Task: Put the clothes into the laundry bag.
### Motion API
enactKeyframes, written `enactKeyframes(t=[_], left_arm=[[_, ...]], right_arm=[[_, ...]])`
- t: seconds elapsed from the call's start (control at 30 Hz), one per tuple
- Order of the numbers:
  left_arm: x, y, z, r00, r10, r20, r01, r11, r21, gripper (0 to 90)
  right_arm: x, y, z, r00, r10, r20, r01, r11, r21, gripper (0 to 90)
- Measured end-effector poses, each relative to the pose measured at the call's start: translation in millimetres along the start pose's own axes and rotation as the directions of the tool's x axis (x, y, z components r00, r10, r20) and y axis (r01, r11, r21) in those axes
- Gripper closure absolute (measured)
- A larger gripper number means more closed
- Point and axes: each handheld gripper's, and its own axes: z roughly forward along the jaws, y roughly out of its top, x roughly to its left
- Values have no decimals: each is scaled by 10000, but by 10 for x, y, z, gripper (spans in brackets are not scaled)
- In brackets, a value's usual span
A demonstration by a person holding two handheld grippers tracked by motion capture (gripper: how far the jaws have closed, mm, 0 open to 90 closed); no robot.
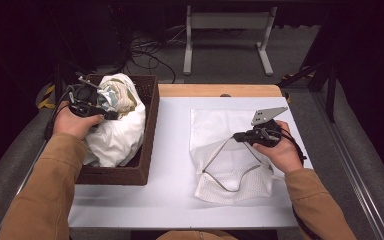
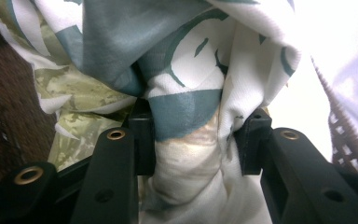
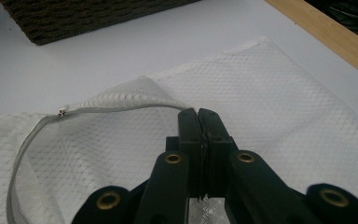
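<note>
left gripper (image 1: 111, 114): jaws clamped on one patterned cloth (image 1: 114, 95), held over the basket.
right gripper (image 1: 237, 136): jaws pinched tight on the zipper edge of one mesh bag (image 1: 230, 165).
basket (image 1: 150, 125): one, brown, left of the bag; one white bundle (image 1: 117, 137) inside.
table (image 1: 170, 190): one, white-topped.

No text or label looks readable anywhere.

Leaf-print white cloth (image 1: 114, 95) bunched, raised over basket; white mesh bag (image 1: 230, 160) flat on table, zipper open
</note>
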Motion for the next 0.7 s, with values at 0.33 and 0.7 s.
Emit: enactKeyframes(t=[0.33, 0.7], left_arm=[[-85, 167, -270, 9998, 83, -162, -93, 9982, -599, 600], [-271, 312, -575, 9991, 397, 117, -379, 9918, -1218, 600]], right_arm=[[-5, 13, -25, 10000, 18, 12, -18, 10000, -44, 889], [-5, 2, -35, 10000, 34, 14, -34, 10000, -89, 889]])
